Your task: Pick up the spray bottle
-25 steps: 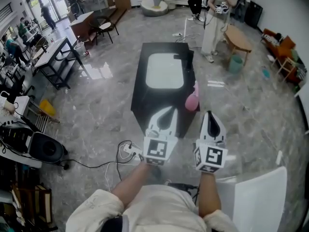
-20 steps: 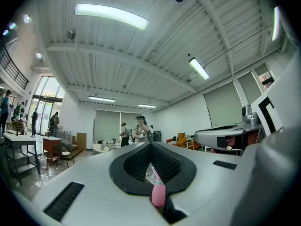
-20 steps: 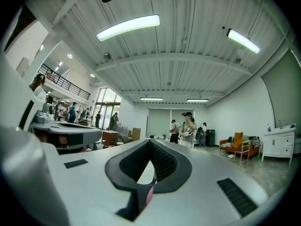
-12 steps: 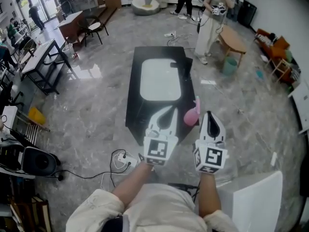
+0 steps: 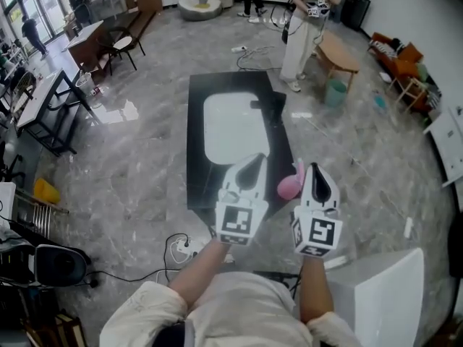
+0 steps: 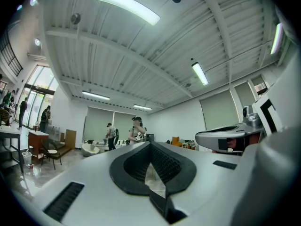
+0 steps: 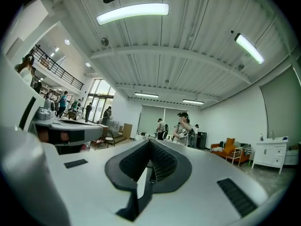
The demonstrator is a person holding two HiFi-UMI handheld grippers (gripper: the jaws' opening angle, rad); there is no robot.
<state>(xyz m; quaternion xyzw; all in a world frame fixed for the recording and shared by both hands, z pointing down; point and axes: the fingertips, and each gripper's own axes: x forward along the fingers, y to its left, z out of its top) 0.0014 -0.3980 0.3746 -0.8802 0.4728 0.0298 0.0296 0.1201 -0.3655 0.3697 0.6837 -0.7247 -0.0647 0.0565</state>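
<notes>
The pink spray bottle (image 5: pixel 291 186) stands at the near right corner of a low black table (image 5: pixel 195 147), seen only in the head view. Both grippers are held level and side by side in front of the person. My left gripper (image 5: pixel 252 168) hangs over the table's near edge, just left of the bottle, its jaws shut and empty. My right gripper (image 5: pixel 316 173) is just right of the bottle and slightly nearer, also shut and empty. Neither touches the bottle. In the left gripper view my left gripper (image 6: pixel 151 145) faces the far room, as my right gripper (image 7: pixel 150 144) does in its own view.
A white board (image 5: pixel 231 125) and a small dark object (image 5: pixel 269 104) lie on the table. A power strip with cables (image 5: pixel 184 248) lies on the floor at the near left. A white panel (image 5: pixel 383 295) stands at the near right. People (image 5: pixel 300 20) and a round wooden table (image 5: pixel 336 53) are beyond.
The person has walked forward: the table and the pink bottle have come closer, and the bottle now sits between the two gripper tips in the head view. Both grippers stayed shut.
</notes>
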